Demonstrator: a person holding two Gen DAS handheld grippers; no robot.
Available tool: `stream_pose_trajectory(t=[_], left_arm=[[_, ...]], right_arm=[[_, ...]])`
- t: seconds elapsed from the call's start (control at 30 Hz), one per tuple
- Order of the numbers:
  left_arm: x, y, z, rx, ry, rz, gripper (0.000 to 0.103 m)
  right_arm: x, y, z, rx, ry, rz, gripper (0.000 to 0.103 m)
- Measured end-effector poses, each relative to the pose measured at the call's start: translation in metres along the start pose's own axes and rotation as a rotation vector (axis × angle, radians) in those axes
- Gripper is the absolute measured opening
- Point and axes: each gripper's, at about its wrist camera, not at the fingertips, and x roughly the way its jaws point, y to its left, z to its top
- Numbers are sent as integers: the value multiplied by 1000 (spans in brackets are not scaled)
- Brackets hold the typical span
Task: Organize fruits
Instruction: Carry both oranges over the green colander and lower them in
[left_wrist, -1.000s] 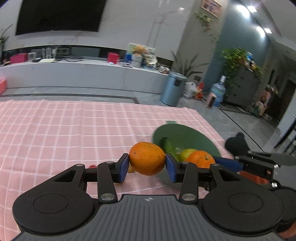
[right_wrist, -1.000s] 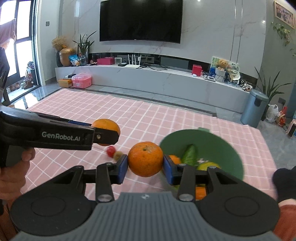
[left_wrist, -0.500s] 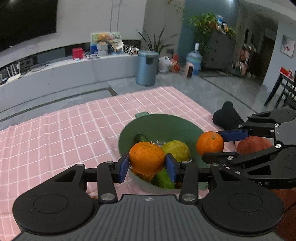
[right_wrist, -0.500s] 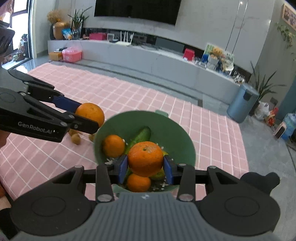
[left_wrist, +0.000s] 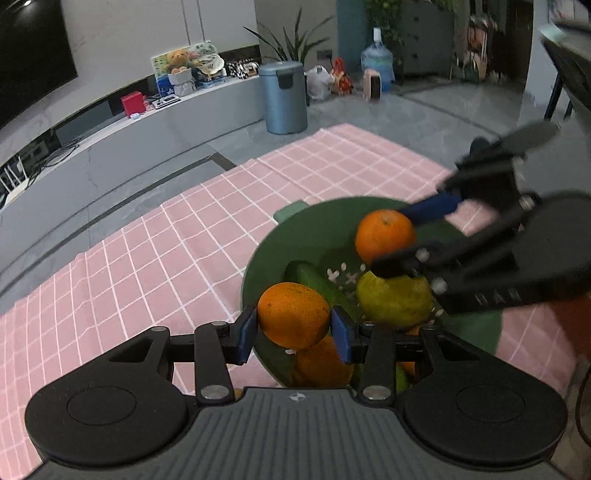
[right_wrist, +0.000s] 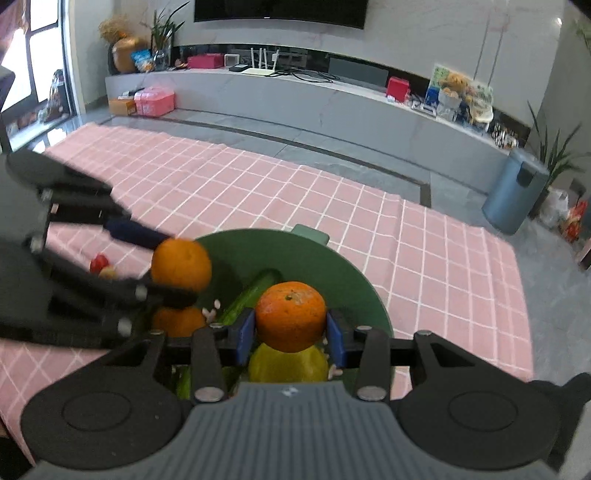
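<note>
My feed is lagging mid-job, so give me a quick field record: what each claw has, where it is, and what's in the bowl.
left claw: shut on an orange, over the near side of the bowl
right claw: shut on an orange, over the bowl
bowl: green, on the pink checked cloth
bowl contents: cucumber, yellow-green fruit, another orange
outside bowl: small red fruit on the cloth

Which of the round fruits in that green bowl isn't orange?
The yellow-green citrus, lying in the green bowl beside the cucumber. Every other round fruit in view is orange.
</note>
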Motion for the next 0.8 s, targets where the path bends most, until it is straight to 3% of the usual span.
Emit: stream_pose_trajectory(t=[0.23, 0.8], left_arm=[[11, -14, 1, 74, 27, 66, 48], [23, -8, 0, 24, 42, 57, 55]], right_arm=[[31, -9, 11, 60, 39, 23, 38], [57, -5, 12, 39, 97, 6, 39]])
